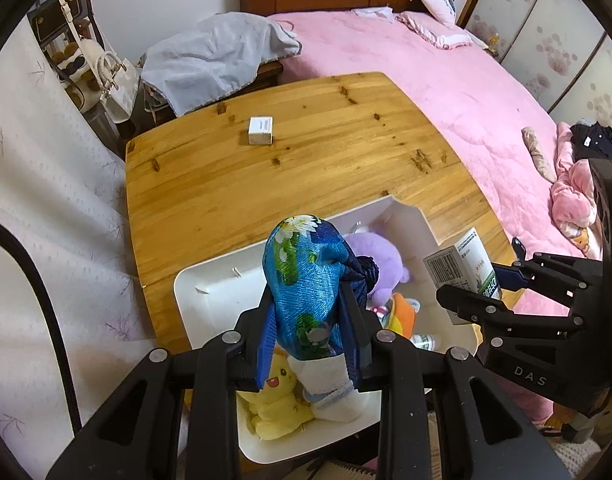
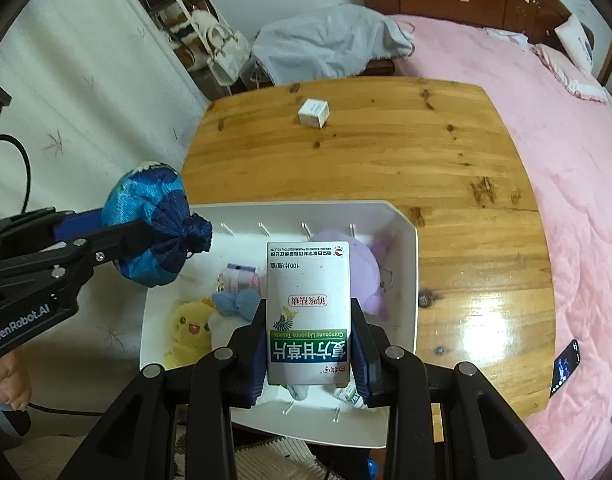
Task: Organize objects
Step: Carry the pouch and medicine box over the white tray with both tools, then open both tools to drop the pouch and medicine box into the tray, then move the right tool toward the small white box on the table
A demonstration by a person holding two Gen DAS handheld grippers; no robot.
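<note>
Two grippers hang over the white bin [image 2: 405,264]: the left gripper [image 1: 306,344] squeezes a blue cloth bundle [image 1: 306,284], the right gripper [image 2: 309,344] pinches a medicine box [image 2: 308,304]. Dropped carelessly, the box could hit the rim and tumble out.

The white plastic bin [image 2: 405,248] is crowded with a purple plush toy [image 2: 345,256] and a yellow plush toy [image 2: 190,328]; beyond it the wooden tabletop [image 2: 385,160] lies open apart from one small white carton [image 2: 313,112]

The right claw [image 2: 309,344] grips a white medicine box [image 2: 308,312] above the white bin [image 2: 409,280] of plush toys.
</note>
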